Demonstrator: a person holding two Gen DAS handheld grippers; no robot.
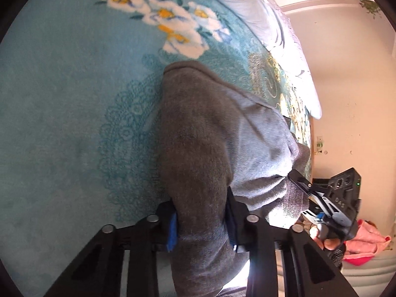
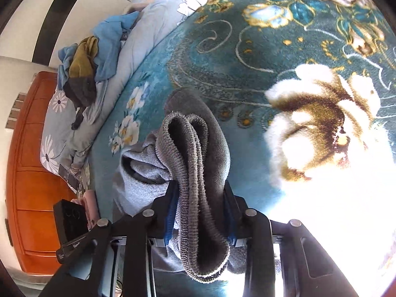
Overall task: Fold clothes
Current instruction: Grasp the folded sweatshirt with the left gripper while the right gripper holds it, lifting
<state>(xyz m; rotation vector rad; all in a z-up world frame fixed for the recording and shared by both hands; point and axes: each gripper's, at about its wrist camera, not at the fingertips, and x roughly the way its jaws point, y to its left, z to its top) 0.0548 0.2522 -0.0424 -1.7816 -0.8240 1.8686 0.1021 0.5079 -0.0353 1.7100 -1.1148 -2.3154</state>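
Bunched between both grippers, a grey sweater (image 1: 205,133) is held above a teal blanket (image 1: 61,113). The left gripper (image 1: 201,225) is clamped on a thick fold of it, cloth filling the gap between the blue pads (image 1: 172,232). The right gripper (image 2: 198,212) is clamped on the ribbed hem (image 2: 190,173), which is looped between its jaws. Ahead of the left gripper, white flowers are woven into the blanket. Far left of the right gripper, a clothes pile (image 2: 84,69) is seen on a quilt (image 2: 153,17).
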